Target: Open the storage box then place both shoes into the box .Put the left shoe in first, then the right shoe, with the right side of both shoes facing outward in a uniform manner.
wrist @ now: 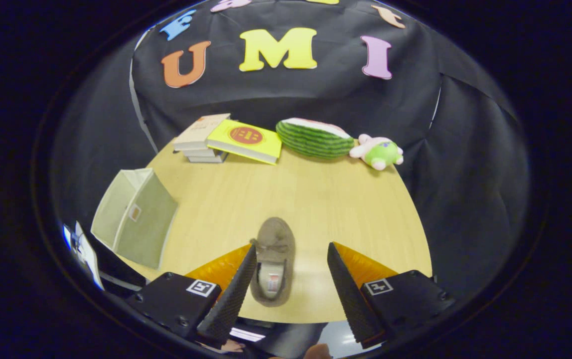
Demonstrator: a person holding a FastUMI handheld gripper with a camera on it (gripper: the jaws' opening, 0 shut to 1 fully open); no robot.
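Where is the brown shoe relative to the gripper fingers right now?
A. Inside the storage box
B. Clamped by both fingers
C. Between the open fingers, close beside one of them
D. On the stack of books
C: the brown shoe lies on the table between the open fingers of the gripper, close beside one finger, clear of the other.

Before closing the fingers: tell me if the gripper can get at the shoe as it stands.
Probably yes. The gripper is open, and the shoe lies on the table between its fingers, nearer one finger, with nothing in between.
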